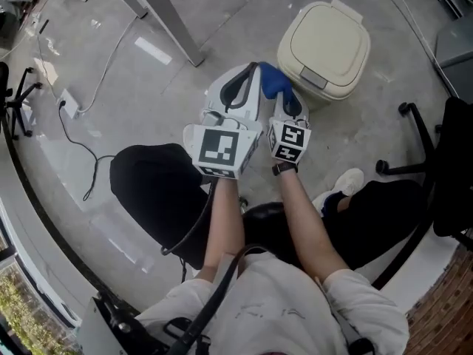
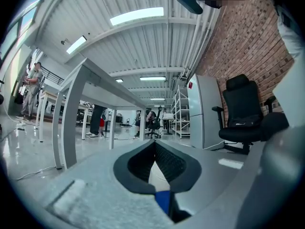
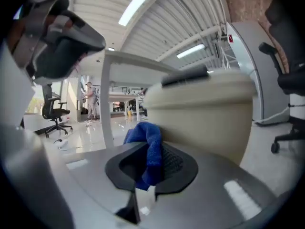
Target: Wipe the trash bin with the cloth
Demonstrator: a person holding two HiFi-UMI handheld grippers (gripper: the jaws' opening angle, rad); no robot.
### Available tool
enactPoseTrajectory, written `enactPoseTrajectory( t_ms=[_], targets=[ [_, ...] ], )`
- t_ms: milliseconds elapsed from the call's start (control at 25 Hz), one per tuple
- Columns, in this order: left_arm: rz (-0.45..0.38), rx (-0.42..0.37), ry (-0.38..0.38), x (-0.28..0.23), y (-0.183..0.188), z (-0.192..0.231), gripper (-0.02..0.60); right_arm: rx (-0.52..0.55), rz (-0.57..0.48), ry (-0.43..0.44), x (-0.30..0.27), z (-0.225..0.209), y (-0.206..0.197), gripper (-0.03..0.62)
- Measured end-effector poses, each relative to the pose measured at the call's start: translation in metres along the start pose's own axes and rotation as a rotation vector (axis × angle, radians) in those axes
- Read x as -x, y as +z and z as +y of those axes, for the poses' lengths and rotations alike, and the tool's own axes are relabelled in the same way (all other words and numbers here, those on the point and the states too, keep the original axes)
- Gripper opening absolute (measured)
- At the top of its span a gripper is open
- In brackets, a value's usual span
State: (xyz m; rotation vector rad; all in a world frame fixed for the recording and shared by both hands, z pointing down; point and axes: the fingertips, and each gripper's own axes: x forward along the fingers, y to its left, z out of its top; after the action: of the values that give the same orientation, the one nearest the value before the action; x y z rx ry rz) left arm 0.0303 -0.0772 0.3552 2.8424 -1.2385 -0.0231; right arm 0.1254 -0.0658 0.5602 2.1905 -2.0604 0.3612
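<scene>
A beige trash bin [image 1: 325,49] with its lid down stands on the grey floor ahead of me. In the right gripper view the trash bin [image 3: 209,113] fills the space just beyond the jaws. My right gripper [image 1: 283,95] is shut on a blue cloth [image 1: 275,82], a short way off the bin's near left side. The cloth [image 3: 150,149] bunches up between the jaws of the right gripper [image 3: 153,162] and hangs out below them. My left gripper [image 1: 255,69] sits close beside the right one. The left gripper [image 2: 155,147] is shut with nothing in it.
A black office chair [image 1: 436,161] stands at the right. A grey table leg [image 1: 159,9] rises at the far left, with cables and a power strip [image 1: 70,102] on the floor. The left gripper view shows another chair [image 2: 243,113], a white cabinet [image 2: 202,111] and distant people.
</scene>
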Motion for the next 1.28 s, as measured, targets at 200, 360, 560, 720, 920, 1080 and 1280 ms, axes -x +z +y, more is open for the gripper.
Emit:
enactPoseTrajectory(
  t_ms=[200,360,560,720,920,1080,1280],
  targets=[
    [0.050,0.012,0.006,-0.010,-0.023,-0.003,-0.003,-0.057,0.229,-0.018,-0.024,-0.026,-0.108,0.038],
    [0.102,0.035,0.002,-0.013,-0.036,-0.007,-0.003,-0.067,0.379,-0.021,-0.040,-0.032,-0.168,0.038],
    [0.101,0.015,-0.007,-0.010,-0.037,-0.007,-0.003,-0.094,0.480,-0.036,-0.045,-0.040,-0.195,0.038],
    [0.097,0.034,0.023,-0.002,-0.033,-0.004,-0.003,-0.159,0.395,-0.041,-0.025,-0.040,-0.163,0.038],
    [0.057,0.060,0.051,0.007,-0.015,-0.002,-0.003,-0.197,0.158,0.033,0.012,-0.022,-0.062,0.038],
    [0.024,0.059,0.054,0.017,-0.002,-0.007,-0.003,-0.114,-0.080,0.126,0.054,-0.006,0.042,0.038],
    [0.030,0.055,0.027,0.015,-0.014,-0.014,-0.003,-0.146,-0.289,0.160,0.067,-0.022,0.123,0.038]
  ],
)
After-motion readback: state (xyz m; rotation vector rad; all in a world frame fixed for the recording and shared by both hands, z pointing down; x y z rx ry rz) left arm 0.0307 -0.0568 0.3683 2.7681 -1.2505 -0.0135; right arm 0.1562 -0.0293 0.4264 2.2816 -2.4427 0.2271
